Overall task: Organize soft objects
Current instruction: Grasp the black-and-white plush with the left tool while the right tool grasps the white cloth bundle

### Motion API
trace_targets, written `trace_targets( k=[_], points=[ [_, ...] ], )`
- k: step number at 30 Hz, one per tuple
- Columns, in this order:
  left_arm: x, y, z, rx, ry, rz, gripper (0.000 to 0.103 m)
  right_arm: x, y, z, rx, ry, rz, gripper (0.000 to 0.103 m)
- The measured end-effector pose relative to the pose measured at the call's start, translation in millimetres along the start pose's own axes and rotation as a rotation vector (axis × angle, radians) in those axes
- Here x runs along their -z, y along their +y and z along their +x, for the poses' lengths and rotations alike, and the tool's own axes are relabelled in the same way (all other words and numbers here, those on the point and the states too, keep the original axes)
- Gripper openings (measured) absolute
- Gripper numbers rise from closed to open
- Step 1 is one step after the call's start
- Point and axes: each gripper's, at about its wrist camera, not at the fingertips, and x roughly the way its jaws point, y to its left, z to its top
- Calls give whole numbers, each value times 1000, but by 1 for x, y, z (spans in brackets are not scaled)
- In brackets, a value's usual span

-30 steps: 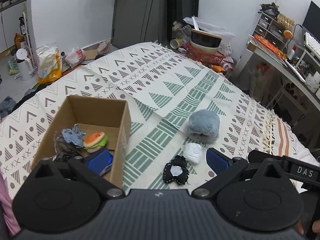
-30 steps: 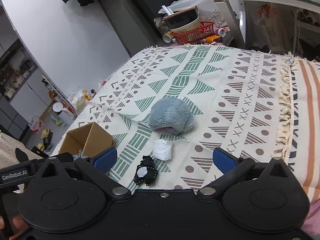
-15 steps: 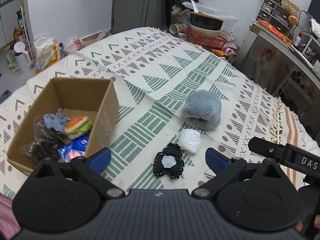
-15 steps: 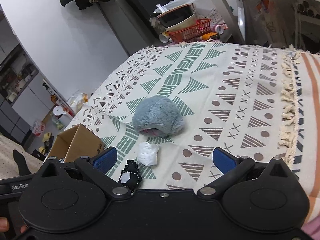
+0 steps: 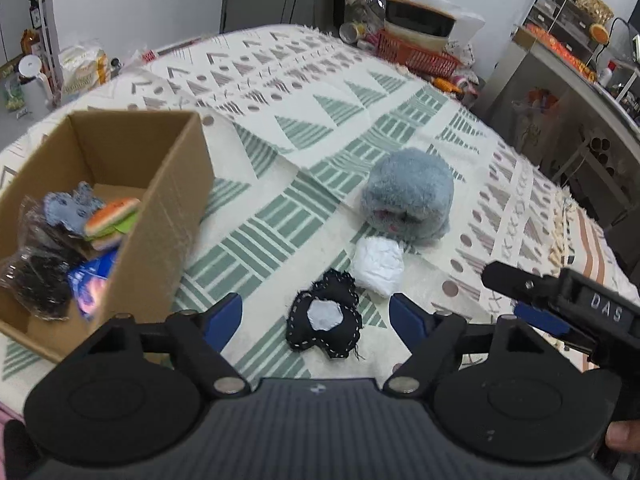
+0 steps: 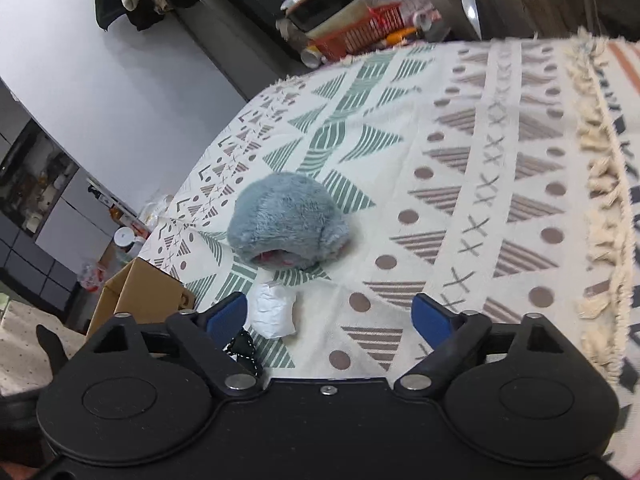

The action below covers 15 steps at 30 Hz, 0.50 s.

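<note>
Through my left wrist camera, my left gripper (image 5: 316, 316) hangs with its blue-padded jaws spread wide and nothing between them, just above a black stitched soft piece (image 5: 326, 326) with a pale patch, which lies on the patterned blanket (image 5: 280, 92) near its near edge. Just beyond it, touching or nearly so, sits a small white crumpled bundle (image 5: 378, 264), and past that, against it, a fluffy grey-blue plush (image 5: 408, 200). Toward the blanket's left edge stands an open cardboard box (image 5: 172, 216); inside it I see a burger-shaped toy (image 5: 112, 224), a grey-blue fabric piece (image 5: 70, 208), a dark bagged item (image 5: 34, 280) and a blue packet (image 5: 92, 284). My right gripper (image 5: 552, 308) reaches in from the right, well clear of the plush.

Through my right wrist camera, my right gripper (image 6: 330, 318) is likewise spread wide and empty. The white bundle (image 6: 274, 312) lies just inside its left finger, the plush (image 6: 288, 226) beyond it toward the blanket's (image 6: 460, 152) middle. Only an edge of the black piece (image 6: 242, 346) shows beside the left finger. The box corner (image 6: 140, 292) stands at the blanket's left edge.
</note>
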Motion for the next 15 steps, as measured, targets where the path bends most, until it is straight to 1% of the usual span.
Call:
trace_targets(
  k=[6,8,10,15],
  points=[
    [8,-5,27,10,45,-4,77,2,-6,15,-24,38,14,87],
    [10,-5,36,13,58,-10,75,3,-7,19,-27,51,13,85],
    [11,-4,43,20,68,-19,74,3,-8,24,-31,66,17,82],
    [13,-2,59,28,103,-52,63,3,-10,33,-36,87,20,76]
  ],
)
